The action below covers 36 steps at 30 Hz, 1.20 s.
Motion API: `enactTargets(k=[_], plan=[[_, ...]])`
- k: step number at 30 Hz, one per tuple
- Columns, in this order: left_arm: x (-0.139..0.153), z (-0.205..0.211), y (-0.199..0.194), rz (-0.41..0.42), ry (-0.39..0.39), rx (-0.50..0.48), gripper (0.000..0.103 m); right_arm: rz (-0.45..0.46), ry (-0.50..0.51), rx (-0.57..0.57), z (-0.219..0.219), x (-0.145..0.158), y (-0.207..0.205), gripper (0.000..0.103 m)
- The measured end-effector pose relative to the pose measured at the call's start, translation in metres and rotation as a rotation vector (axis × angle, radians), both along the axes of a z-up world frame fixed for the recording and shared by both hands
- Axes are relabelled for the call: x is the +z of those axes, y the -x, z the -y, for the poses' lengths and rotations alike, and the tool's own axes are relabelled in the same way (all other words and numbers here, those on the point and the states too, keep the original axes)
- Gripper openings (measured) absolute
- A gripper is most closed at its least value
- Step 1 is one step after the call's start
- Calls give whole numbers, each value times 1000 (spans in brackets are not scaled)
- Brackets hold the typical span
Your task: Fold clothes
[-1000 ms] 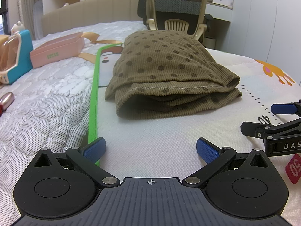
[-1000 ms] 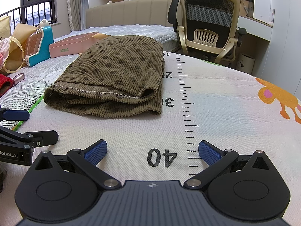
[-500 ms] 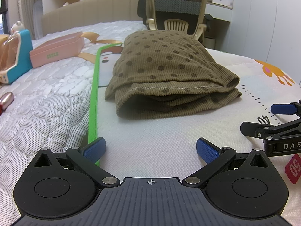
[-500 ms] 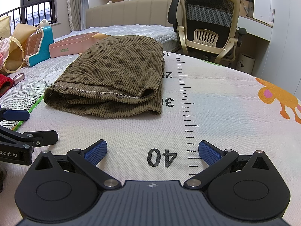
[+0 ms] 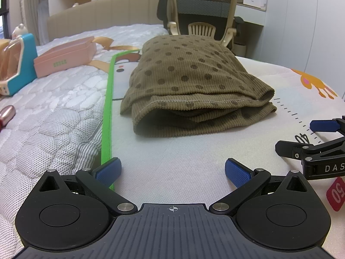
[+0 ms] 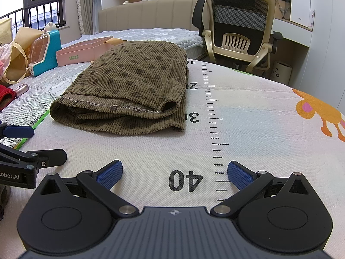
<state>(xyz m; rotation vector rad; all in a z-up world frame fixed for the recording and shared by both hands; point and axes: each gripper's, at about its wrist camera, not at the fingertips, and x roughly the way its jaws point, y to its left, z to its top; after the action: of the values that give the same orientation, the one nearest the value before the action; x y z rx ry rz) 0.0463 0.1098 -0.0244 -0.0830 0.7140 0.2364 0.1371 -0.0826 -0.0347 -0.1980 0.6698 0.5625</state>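
no movement | folded garment beyond both open jaws, untouched

Both fisheye views are evenly and softly lit, bright enough to read the weave of the olive-brown polka-dot ribbed garment, which is sharp in each. Daylight enters through the barred window at the right wrist view's upper left, slightly blown out. Shadows are faint: a dark pocket inside the garment's open hem and thin shade under its edges. Straight lines bow toward the frame edges, and the corners vignette to black. No motion blur shows.
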Motion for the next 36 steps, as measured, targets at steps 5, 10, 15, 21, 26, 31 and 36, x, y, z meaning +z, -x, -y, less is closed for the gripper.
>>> enactTargets(k=[5, 10, 15, 21, 26, 31, 36], plan=[[0, 1, -1, 0, -2, 1, 103, 0, 1, 0, 0, 0, 0, 103], [1, 1, -1, -3, -1, 3, 103, 0, -1, 0, 0, 0, 0, 103], [2, 2, -3, 9, 23, -21, 103, 0, 1, 0, 0, 0, 0, 103], [0, 8, -6, 5, 3, -56, 103, 1, 1, 0, 0, 0, 0, 103], [-2, 4, 5, 9, 11, -47, 103, 2, 0, 3, 1, 0, 0, 103], [-2, 7, 13, 23, -11, -26, 103, 4, 2, 8, 2, 0, 0, 103], [-1, 8, 11, 24, -10, -21, 103, 3, 0, 10, 3, 0, -1, 103]])
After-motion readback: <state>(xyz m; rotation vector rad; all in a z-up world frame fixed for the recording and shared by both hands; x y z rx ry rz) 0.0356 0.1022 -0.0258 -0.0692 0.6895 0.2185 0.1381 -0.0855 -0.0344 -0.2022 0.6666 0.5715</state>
